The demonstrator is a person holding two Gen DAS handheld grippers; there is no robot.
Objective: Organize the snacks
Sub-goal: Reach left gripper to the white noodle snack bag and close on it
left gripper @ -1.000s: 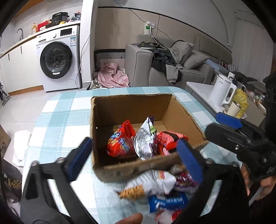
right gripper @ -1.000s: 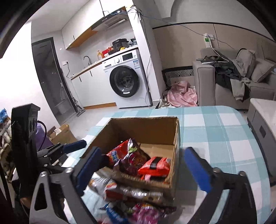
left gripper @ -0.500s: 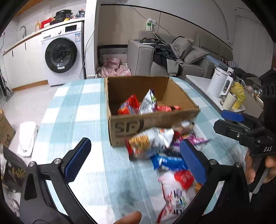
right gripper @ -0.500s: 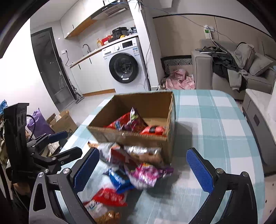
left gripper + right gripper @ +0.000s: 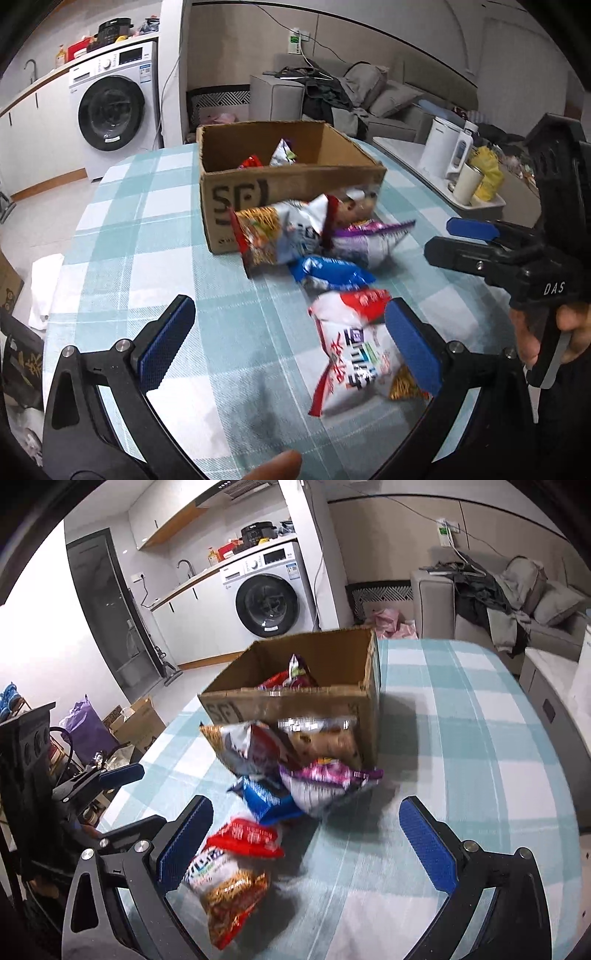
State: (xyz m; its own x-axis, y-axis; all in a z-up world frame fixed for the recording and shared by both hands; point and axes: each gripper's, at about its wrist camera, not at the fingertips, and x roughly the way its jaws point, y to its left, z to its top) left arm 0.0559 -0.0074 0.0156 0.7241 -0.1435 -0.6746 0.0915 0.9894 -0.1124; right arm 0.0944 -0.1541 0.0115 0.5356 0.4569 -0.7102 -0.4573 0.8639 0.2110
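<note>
Checked table [image 5: 140,236] | blurry snack packets [image 5: 295,236] fronting cardboard box [image 5: 258,184] | both tongs spread

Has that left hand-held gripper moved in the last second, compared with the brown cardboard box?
Yes. The left hand-held gripper has pulled back from the brown cardboard box; its open blue pads, earlier at the box's near wall, now frame the red-and-white snack bag.
</note>
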